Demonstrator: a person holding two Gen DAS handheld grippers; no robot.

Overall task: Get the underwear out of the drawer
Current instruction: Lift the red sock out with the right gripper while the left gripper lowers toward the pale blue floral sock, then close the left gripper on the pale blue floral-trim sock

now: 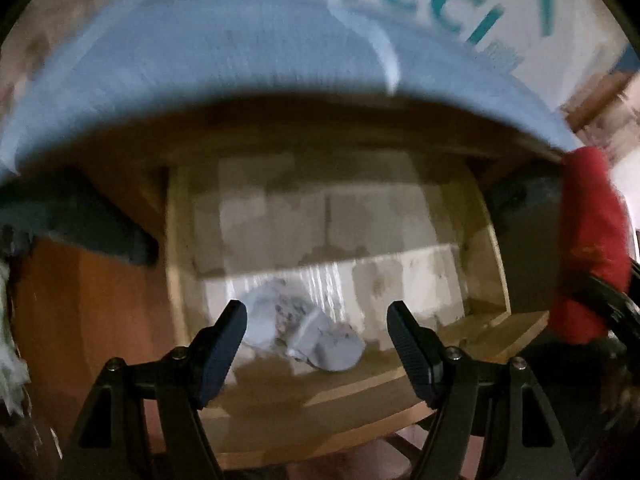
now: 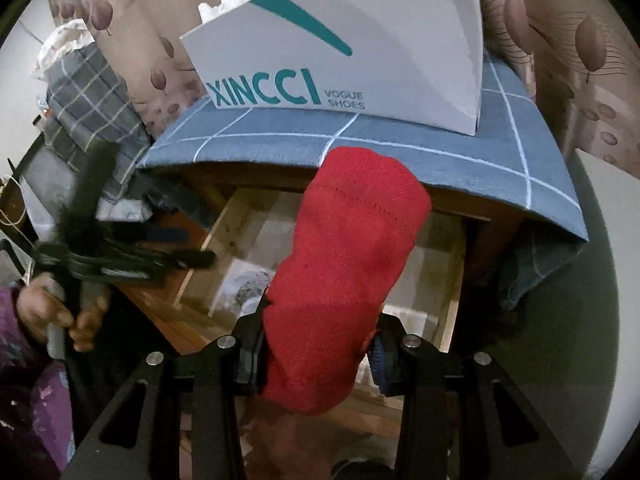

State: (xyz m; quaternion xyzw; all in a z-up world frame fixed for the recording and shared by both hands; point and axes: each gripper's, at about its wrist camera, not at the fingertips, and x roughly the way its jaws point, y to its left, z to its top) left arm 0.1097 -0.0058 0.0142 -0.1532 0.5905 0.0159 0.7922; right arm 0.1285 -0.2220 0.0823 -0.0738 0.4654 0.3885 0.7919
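Note:
A rolled red piece of underwear stands between the jaws of my right gripper, which is shut on it and holds it above the open wooden drawer. The same red roll shows at the right edge of the left wrist view. On the drawer's floor lies a crumpled pale blue patterned piece of underwear. My left gripper hangs open just over it, pointing steeply down, with its fingers apart from the cloth. The left gripper appears blurred at the left of the right wrist view.
A blue checked cloth covers the cabinet top and overhangs the drawer. A white shoe box stands on it. A person's hand grips the left tool. A grey checked bundle sits at the far left. The drawer's wooden wall runs beside the left fingers.

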